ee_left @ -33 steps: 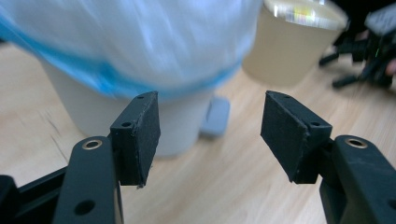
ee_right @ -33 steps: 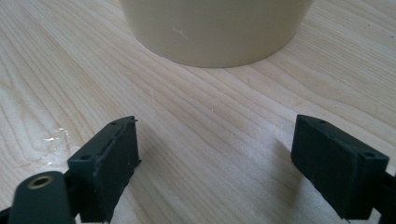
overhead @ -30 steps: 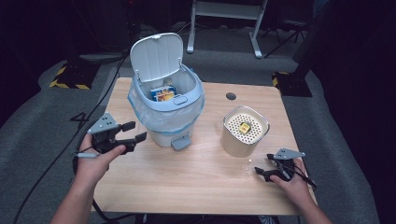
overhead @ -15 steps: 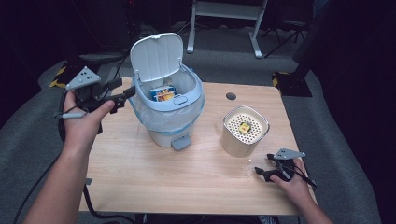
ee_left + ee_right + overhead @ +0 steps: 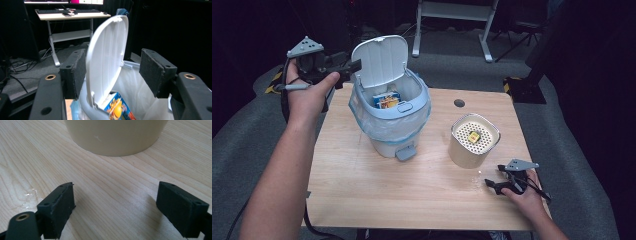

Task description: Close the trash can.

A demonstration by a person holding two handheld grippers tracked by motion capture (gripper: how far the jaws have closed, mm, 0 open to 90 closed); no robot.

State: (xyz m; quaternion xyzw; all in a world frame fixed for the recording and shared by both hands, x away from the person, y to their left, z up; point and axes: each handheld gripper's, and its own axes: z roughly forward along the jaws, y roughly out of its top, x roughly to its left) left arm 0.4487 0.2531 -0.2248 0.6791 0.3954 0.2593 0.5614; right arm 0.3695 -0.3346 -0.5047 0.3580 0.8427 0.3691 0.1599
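Lid (image 5: 381, 61) of the little pedal bin (image 5: 390, 120) is what's in play, it stands flipped up nearly vertical at the bin's back rim, hinge side away from the person.

Going left to right with the bin as the landmark: left gripper (image 5: 353, 66) is up in the air just left of the raised lid, jaws apart and pointing sideways at the lid's edge. From the left gripper view the lid (image 5: 106, 53) sits edge-on between the two pads (image 5: 76, 72), closer to the left one, but nothing's pinching it as far as I can see. So the lid's tall axis runs up and down right through the gap, and I'd guess the next move is either a nudge or a clamp to tip it shut.

Inside the bin there's a plastic liner and a colourful box (image 5: 386, 100). Right of the bin sits a cream canister (image 5: 473, 141) with a perforated top and a small yellow thing on it. Further right, near the tabletop (image 5: 362, 185) front edge, the right gripper (image 5: 493, 185) rests low with jaws wide and empty, aimed at the canister base (image 5: 115, 135). Left hand is clearly the nearer one to the lid.
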